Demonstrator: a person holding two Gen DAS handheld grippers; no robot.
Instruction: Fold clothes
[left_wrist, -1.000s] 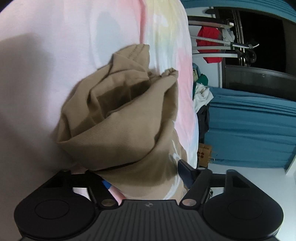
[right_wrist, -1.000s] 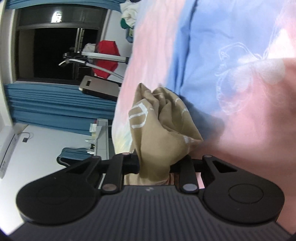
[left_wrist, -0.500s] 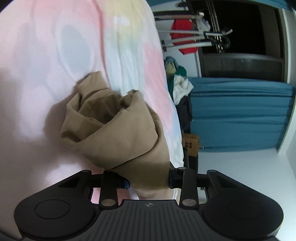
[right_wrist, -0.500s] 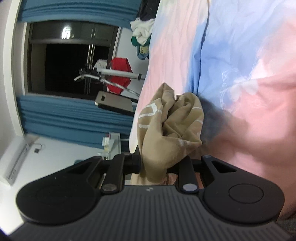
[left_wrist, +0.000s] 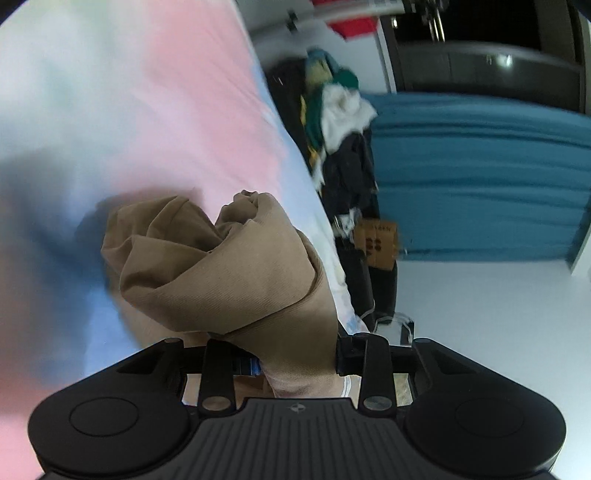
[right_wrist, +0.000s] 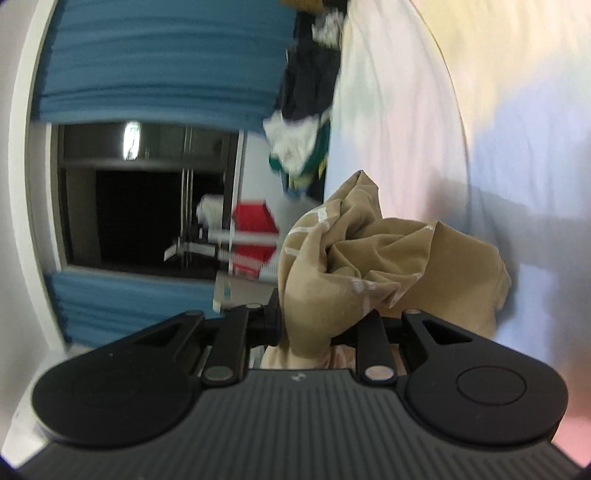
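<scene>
Left wrist view: heaped clothes (left_wrist: 332, 99), blue curtain (left_wrist: 480, 177) beyond tan garment (left_wrist: 221, 266).

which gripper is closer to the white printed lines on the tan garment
Right. The right gripper is clamped on the tan garment just below the white printed lines. The left gripper grips a plain bunch with no print visible.

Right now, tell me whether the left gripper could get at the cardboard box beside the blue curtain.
Probably not. The left gripper is shut on the tan garment, so its jaws are full, and the cardboard box lies beyond the bed's edge, behind hanging dark clothes.
</scene>
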